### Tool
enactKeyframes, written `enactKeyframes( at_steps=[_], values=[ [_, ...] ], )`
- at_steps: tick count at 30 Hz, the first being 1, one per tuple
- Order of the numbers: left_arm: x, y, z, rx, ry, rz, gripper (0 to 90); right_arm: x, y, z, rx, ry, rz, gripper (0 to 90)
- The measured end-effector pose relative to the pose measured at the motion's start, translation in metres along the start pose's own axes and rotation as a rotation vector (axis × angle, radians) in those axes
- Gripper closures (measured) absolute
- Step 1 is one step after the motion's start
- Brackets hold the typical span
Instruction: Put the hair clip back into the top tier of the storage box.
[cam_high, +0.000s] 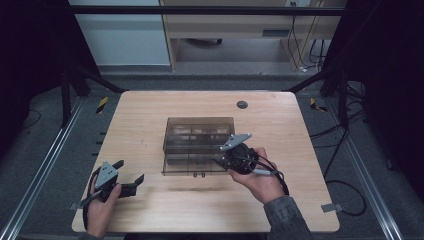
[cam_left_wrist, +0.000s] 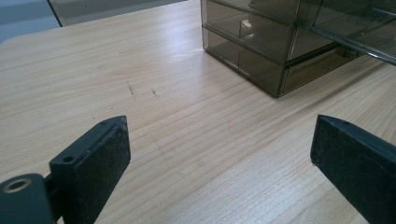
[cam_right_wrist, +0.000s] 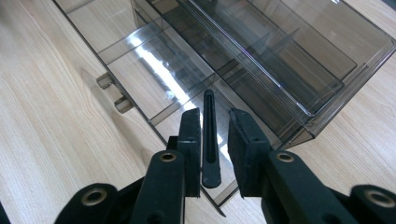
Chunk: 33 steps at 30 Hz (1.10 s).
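Black slim stick (cam_right_wrist: 209, 140), seemingly light, rigid and slippery, stands between the narrowed right gripper (cam_right_wrist: 212, 140) jaws over the open drawer (cam_right_wrist: 154, 79); grasp mid-length; left gripper (cam_left_wrist: 219, 154) wide, empty.

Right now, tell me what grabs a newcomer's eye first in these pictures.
A smoky see-through drawer box sits mid-table, its bottom drawer pulled out toward the person. The right hand-held gripper hangs over that open drawer with a slim black stick between its narrowed jaws. The left hand-held gripper rests wide open near the table's near left corner.
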<state>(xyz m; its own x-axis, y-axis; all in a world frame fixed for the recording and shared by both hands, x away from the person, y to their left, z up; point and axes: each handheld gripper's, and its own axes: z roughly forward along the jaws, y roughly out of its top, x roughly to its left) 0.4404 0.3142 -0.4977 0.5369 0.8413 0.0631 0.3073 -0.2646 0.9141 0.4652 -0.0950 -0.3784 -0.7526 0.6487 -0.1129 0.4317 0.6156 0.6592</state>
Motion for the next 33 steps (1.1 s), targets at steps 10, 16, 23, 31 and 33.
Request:
enactKeyframes(
  at_steps=[10,16,23,31,33],
  values=[
    [-0.005,0.023,-0.001,-0.02,-0.018,0.006,4.9,0.01,-0.017,-0.008,-0.077,0.01,0.014,81.4],
    [-0.004,0.057,-0.003,-0.01,-0.037,0.024,7.2,0.016,-0.027,-0.013,-0.112,0.019,0.021,83.5],
    [-0.005,0.087,0.0,0.013,-0.075,0.042,19.7,0.026,-0.031,-0.018,-0.14,0.025,0.009,84.5],
    [-0.015,0.111,0.01,0.069,-0.079,0.069,32.6,0.039,-0.034,-0.017,-0.155,0.031,-0.013,85.2],
    [-0.018,0.114,0.011,0.076,-0.076,0.083,36.5,0.042,-0.035,-0.015,-0.152,0.038,-0.015,85.4]
  ],
)
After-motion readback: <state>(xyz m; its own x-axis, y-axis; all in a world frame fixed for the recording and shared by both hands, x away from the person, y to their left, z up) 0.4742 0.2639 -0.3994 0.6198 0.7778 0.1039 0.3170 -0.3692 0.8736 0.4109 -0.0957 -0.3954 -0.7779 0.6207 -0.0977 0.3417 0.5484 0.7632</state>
